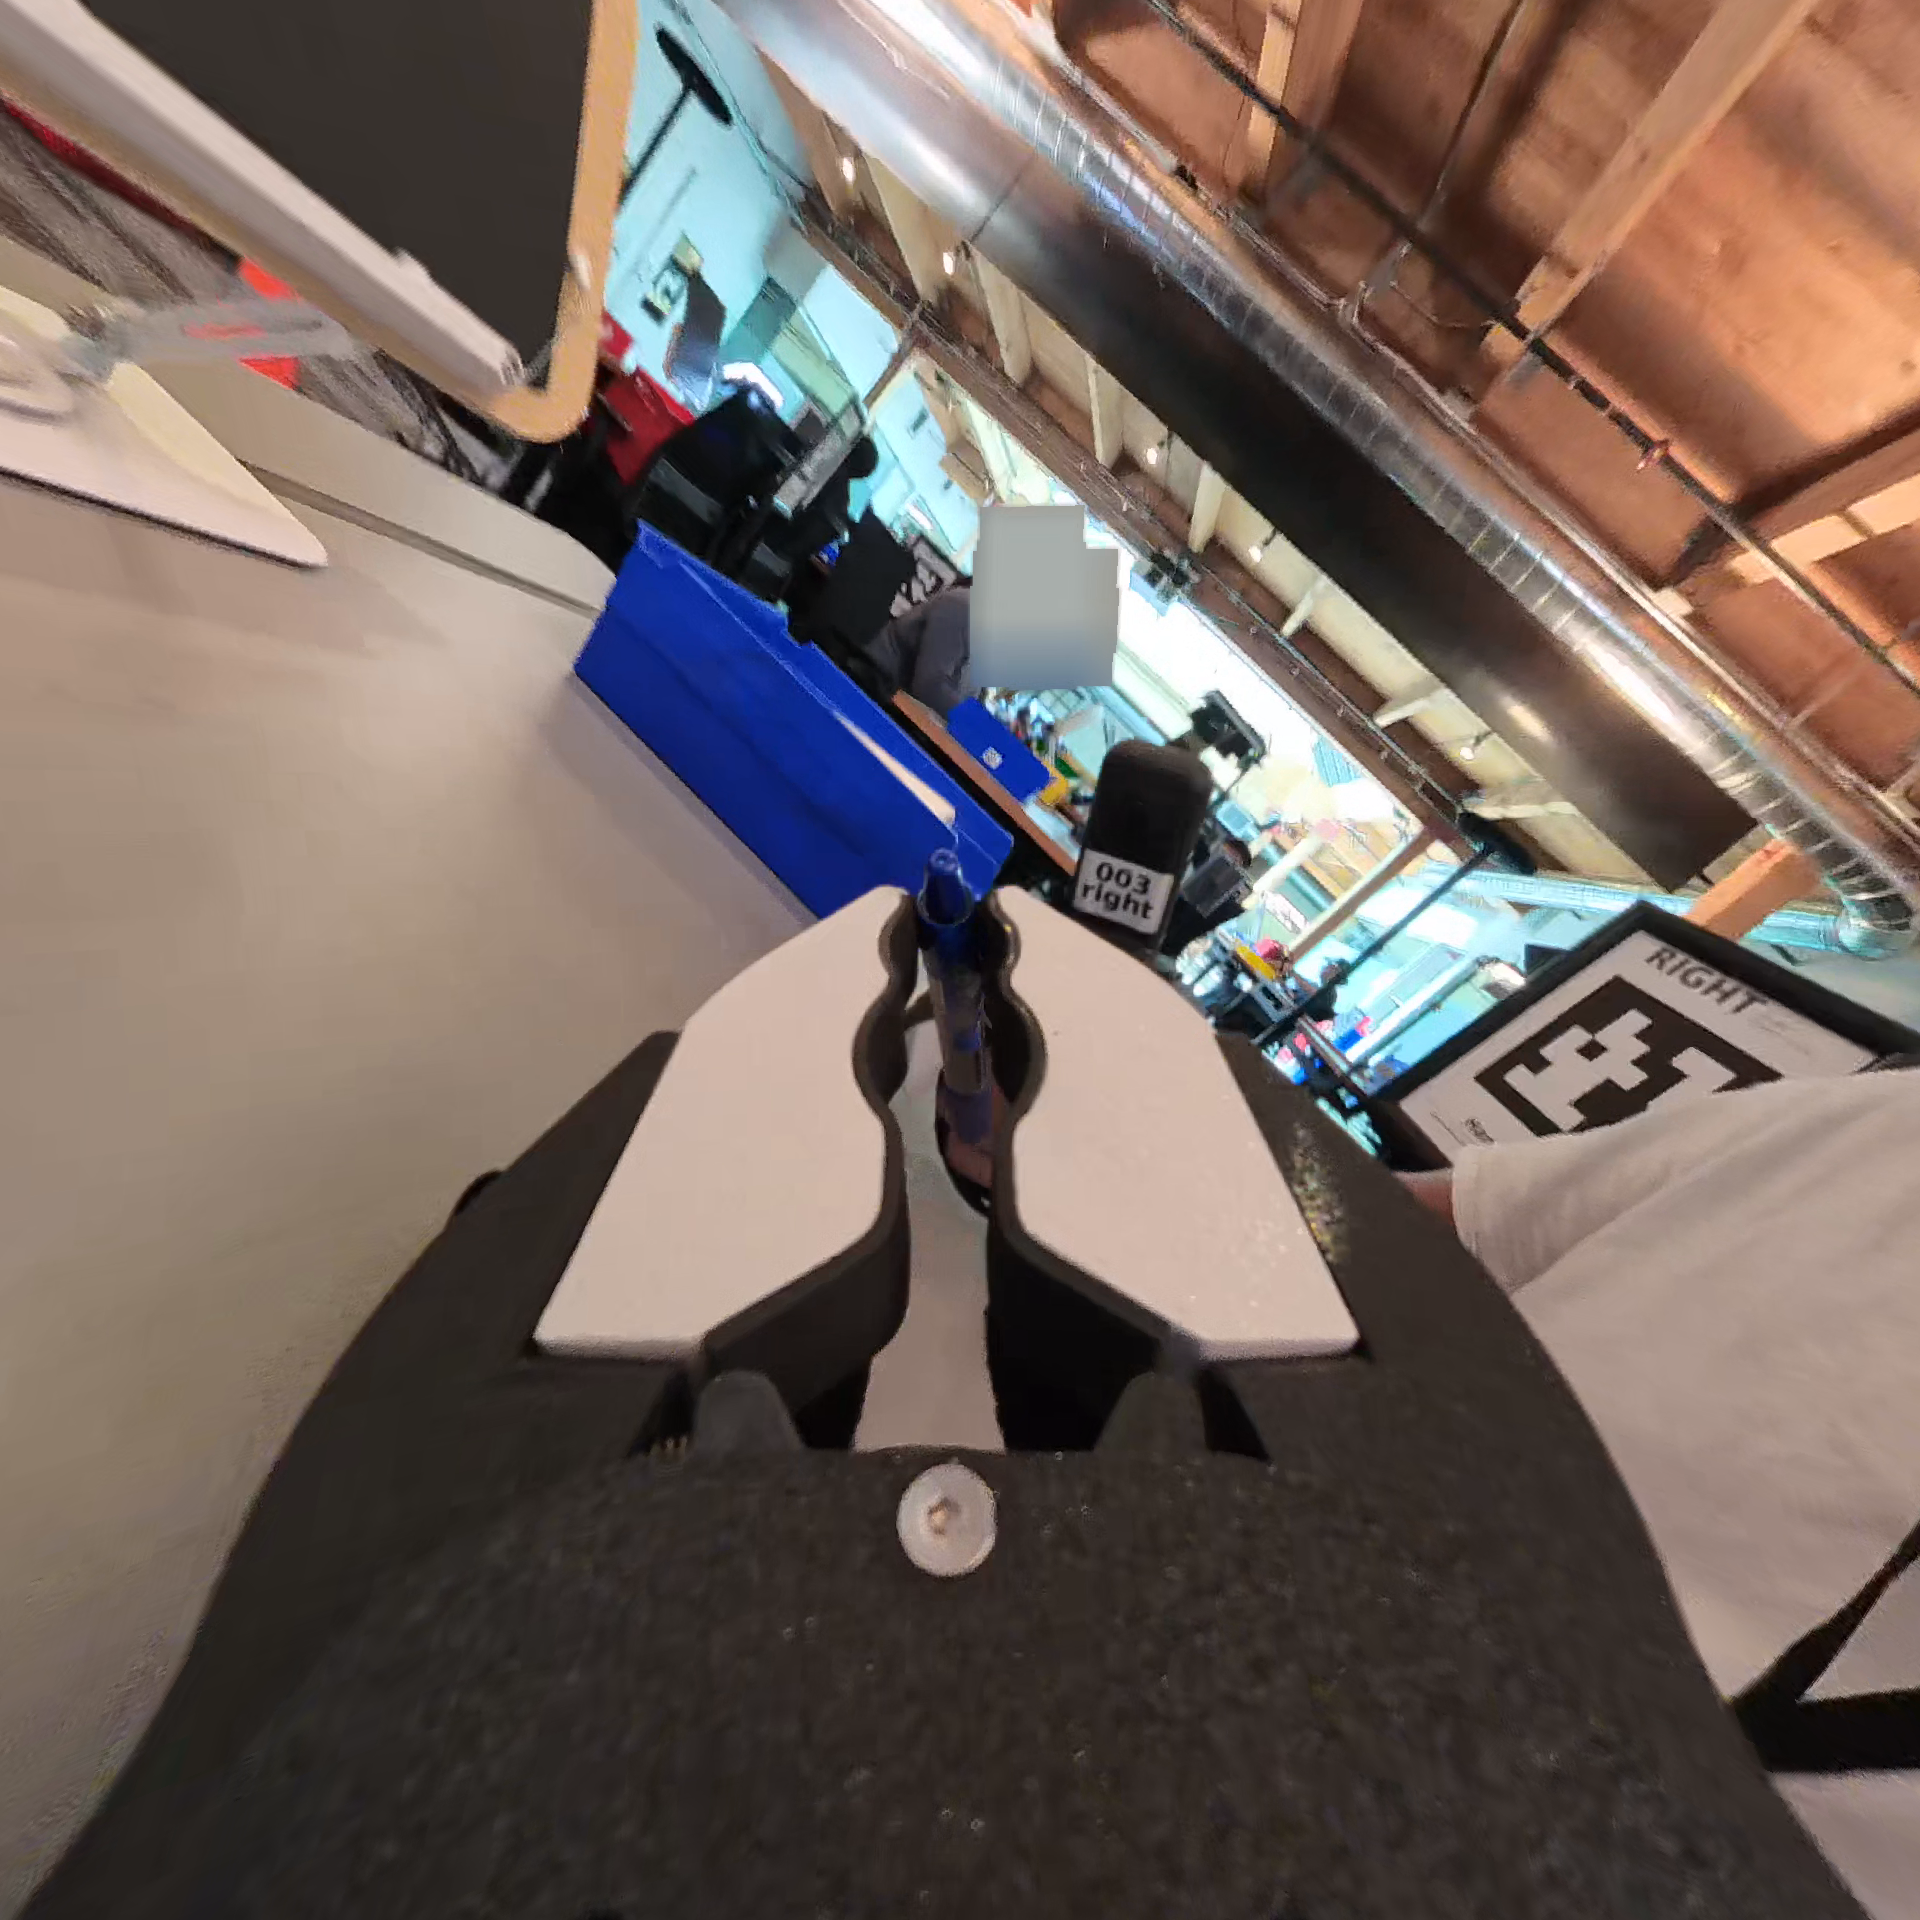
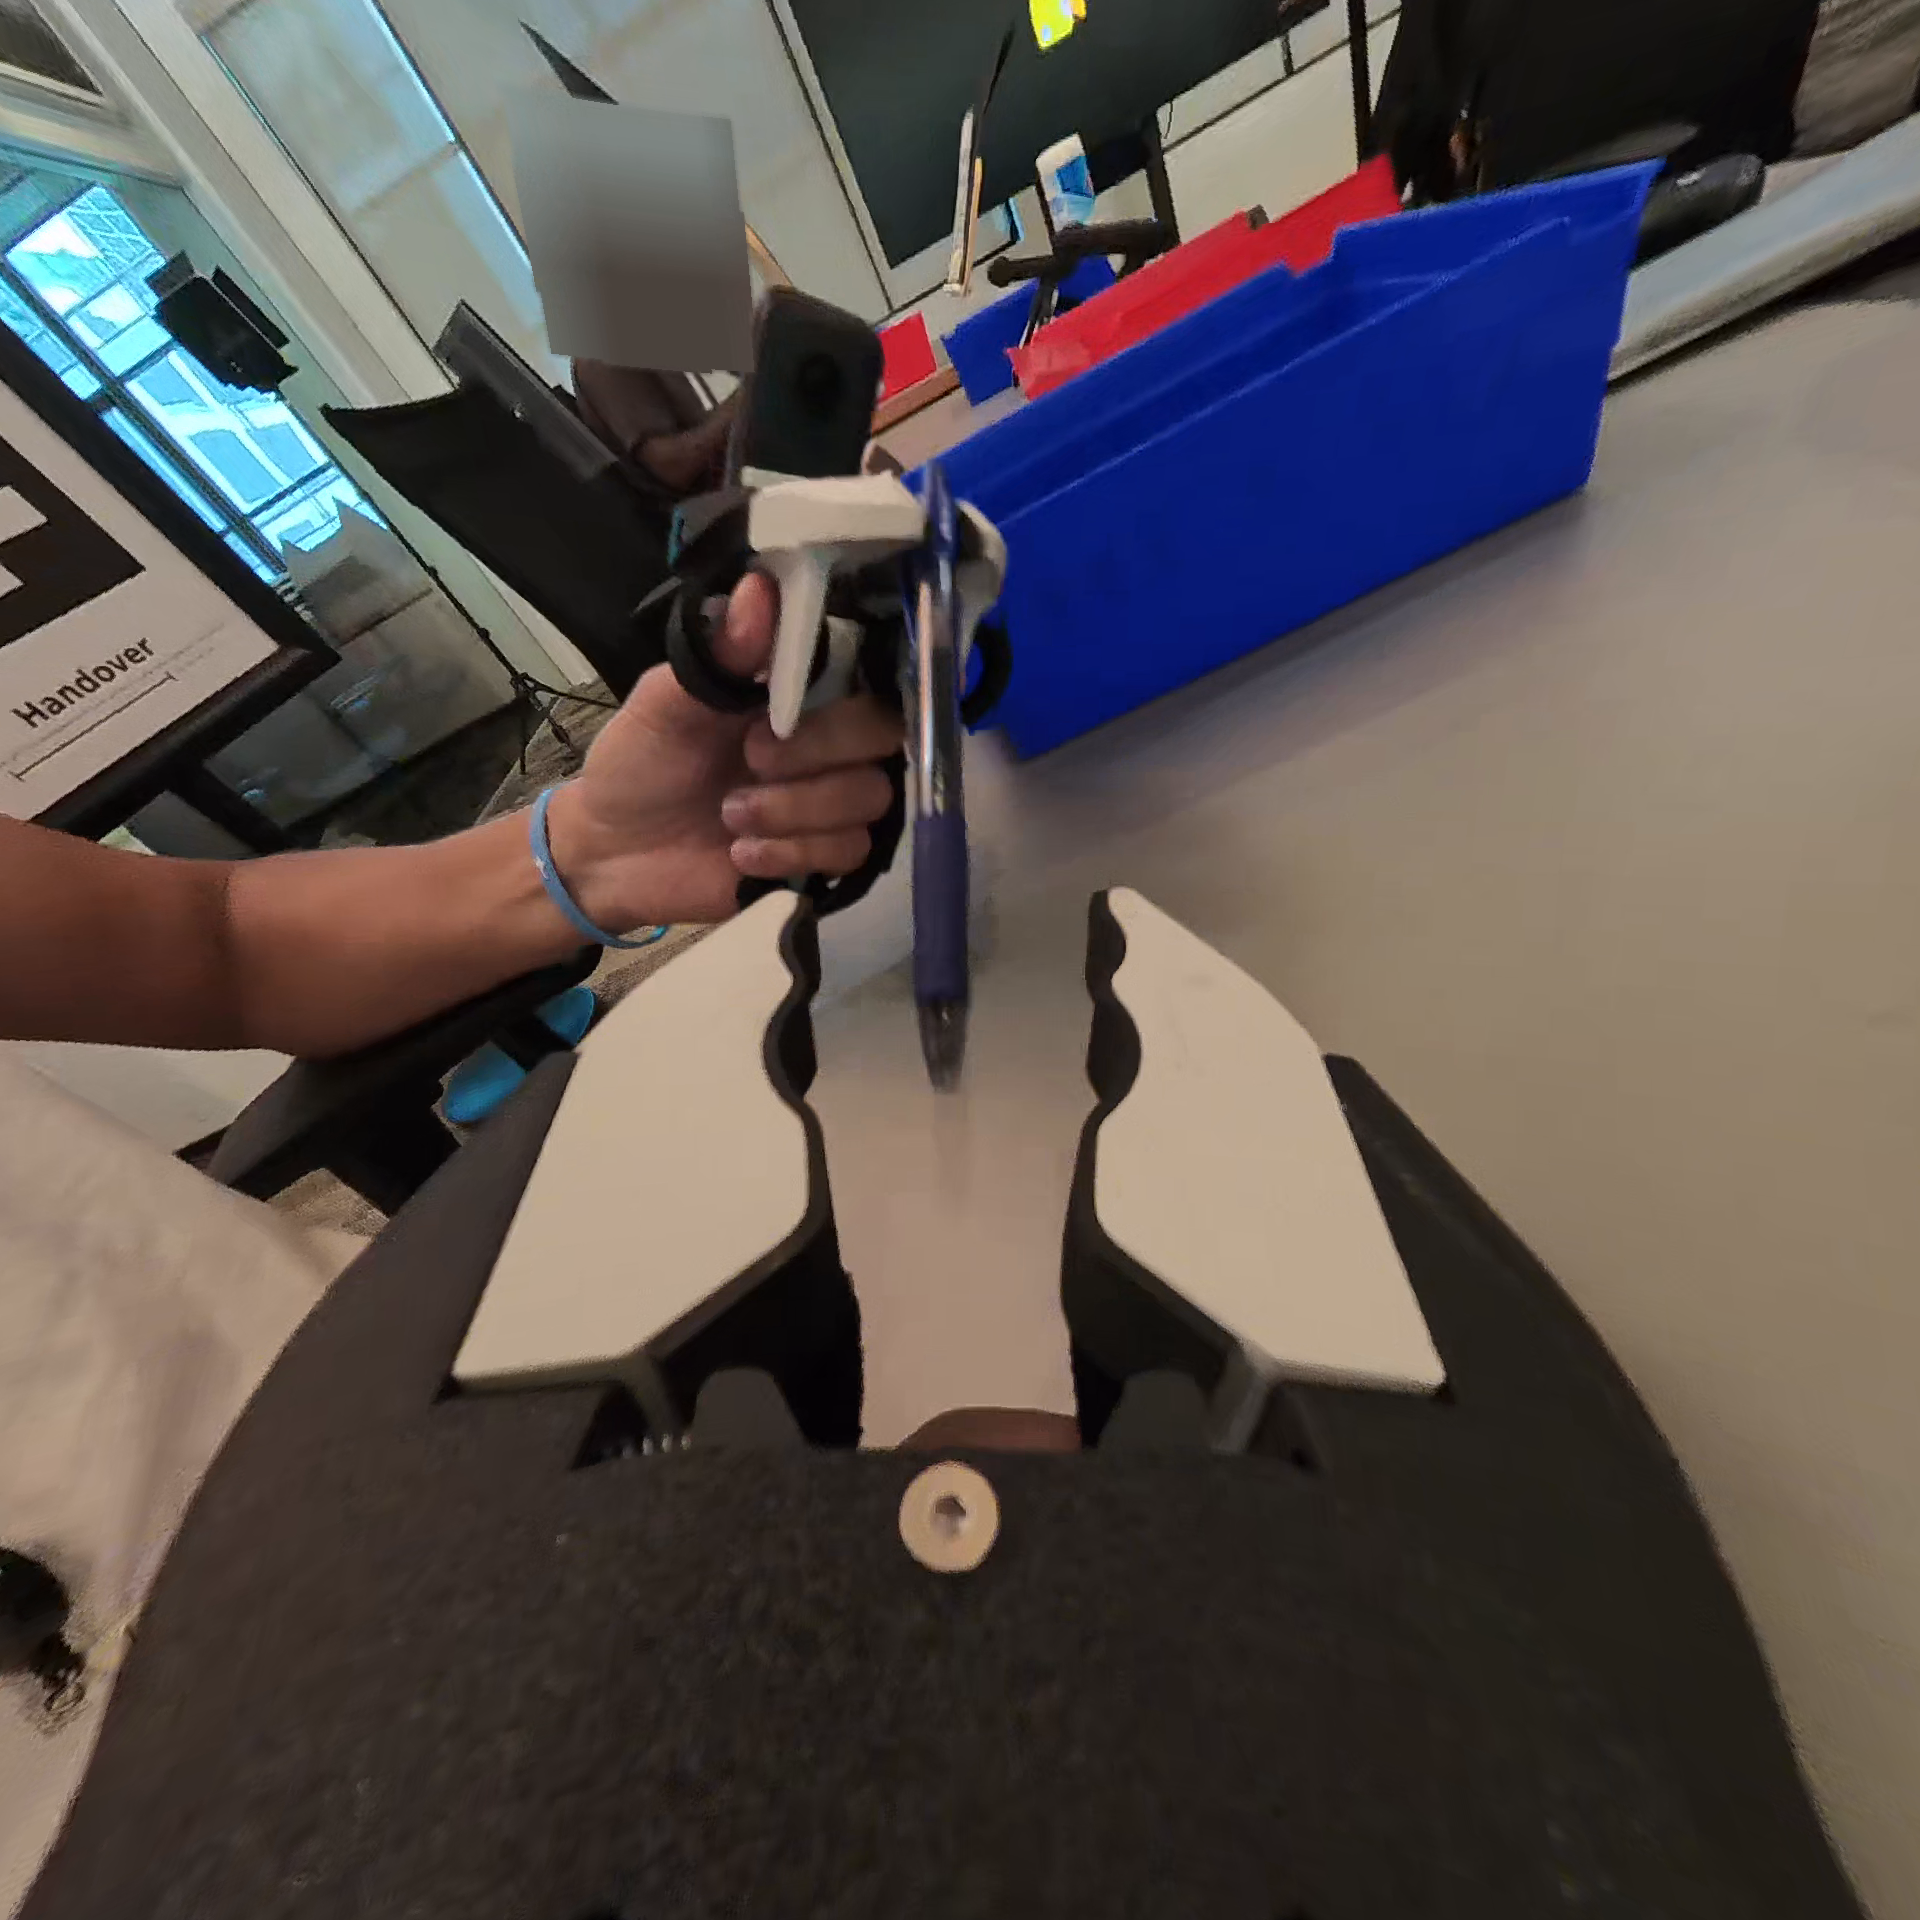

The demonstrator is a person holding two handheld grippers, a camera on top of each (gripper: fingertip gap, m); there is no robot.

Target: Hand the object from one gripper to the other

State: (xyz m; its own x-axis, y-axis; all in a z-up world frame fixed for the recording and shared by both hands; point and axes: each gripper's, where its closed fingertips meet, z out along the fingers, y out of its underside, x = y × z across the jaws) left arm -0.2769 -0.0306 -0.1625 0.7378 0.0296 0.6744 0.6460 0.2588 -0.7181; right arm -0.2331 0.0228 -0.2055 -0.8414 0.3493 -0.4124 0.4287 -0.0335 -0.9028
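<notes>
A blue pen is clamped between the tips of my left gripper, which is shut on it. In the right wrist view the left gripper is held up by a hand, and the pen hangs down from it, tip pointing toward my right gripper. My right gripper is open and empty. The pen's lower end sits between its white fingers without touching them. In the left wrist view only the right gripper's black camera post shows beyond the pen.
A blue bin stands on the grey table behind the grippers; it also shows in the left wrist view. A red bin lies farther back. A framed marker sign stands at the right. A person sits in the background. Spacing between my two grippers at the tips: around 9 cm.
</notes>
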